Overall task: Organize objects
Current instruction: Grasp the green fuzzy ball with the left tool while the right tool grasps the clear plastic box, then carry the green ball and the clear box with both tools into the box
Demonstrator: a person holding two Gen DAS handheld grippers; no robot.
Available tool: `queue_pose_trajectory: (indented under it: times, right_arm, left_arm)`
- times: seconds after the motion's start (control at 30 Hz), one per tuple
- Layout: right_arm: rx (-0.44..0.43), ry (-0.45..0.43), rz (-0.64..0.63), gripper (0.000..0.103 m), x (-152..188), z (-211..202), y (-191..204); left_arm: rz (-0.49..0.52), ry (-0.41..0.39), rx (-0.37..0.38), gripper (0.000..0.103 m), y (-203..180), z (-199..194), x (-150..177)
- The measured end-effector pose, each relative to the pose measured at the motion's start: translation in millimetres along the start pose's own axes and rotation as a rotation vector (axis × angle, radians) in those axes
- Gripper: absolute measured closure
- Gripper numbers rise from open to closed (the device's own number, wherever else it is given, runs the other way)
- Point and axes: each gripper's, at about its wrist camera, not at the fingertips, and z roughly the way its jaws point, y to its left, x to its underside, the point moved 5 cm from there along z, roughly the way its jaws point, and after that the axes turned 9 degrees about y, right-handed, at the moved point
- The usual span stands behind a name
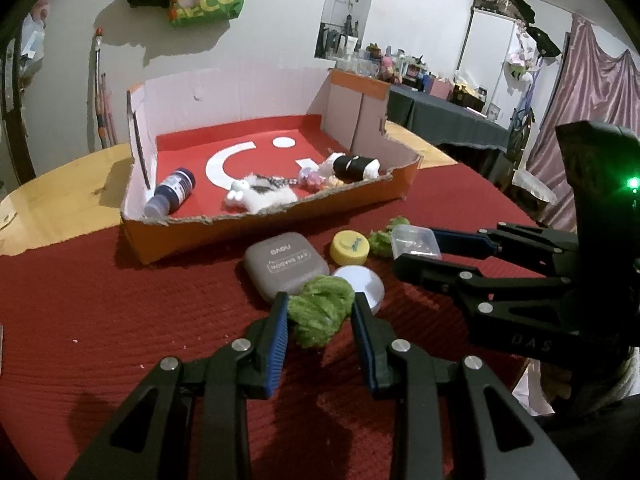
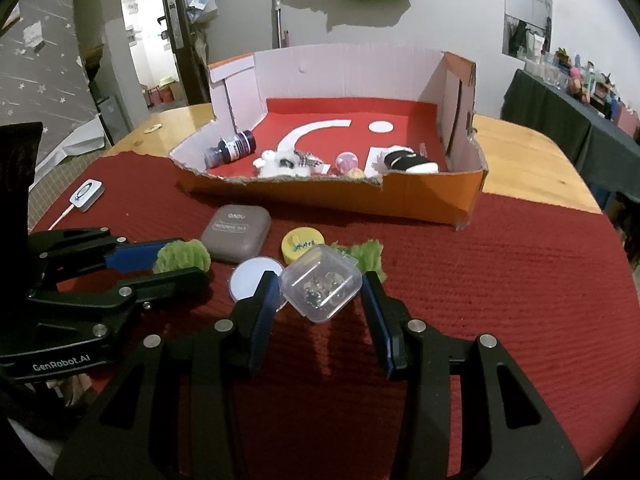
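My left gripper point(image 1: 320, 306) has its fingers around a fuzzy green ball point(image 1: 320, 310), pads touching its sides; it also shows in the right wrist view point(image 2: 182, 256). My right gripper point(image 2: 320, 290) holds a small clear plastic box point(image 2: 320, 288) with metal bits inside; the box also shows in the left wrist view point(image 1: 416, 242). Both rest low over the red mat point(image 2: 500, 280). A grey case point(image 1: 286, 266), a yellow lid point(image 1: 349, 247), a white round lid point(image 1: 360, 280) and a second green fuzzy piece point(image 2: 368, 258) lie between the grippers and the box.
An open orange cardboard box point(image 2: 432, 196) holds a dark bottle point(image 2: 232, 148), a white plush toy point(image 2: 280, 164), a pink ball point(image 2: 346, 162) and a black-and-white roll point(image 2: 408, 160). A small white device point(image 2: 86, 195) with a cable lies at the mat's left.
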Motion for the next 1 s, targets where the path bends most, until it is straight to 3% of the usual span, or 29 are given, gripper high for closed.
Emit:
queue_pose_trajectory:
  times: [0.57, 1.0]
  right_arm:
    - [-0.007, -0.026, -0.021, 0.062, -11, -12, 5]
    - [-0.028, -0.052, -0.023, 0.062, -34, -16, 0]
  left_arm:
    - [0.005, -0.028, -0.012, 0.071, 1, -12, -7]
    - [0.007, -0.052, -0.023, 0.071, 9, -18, -32]
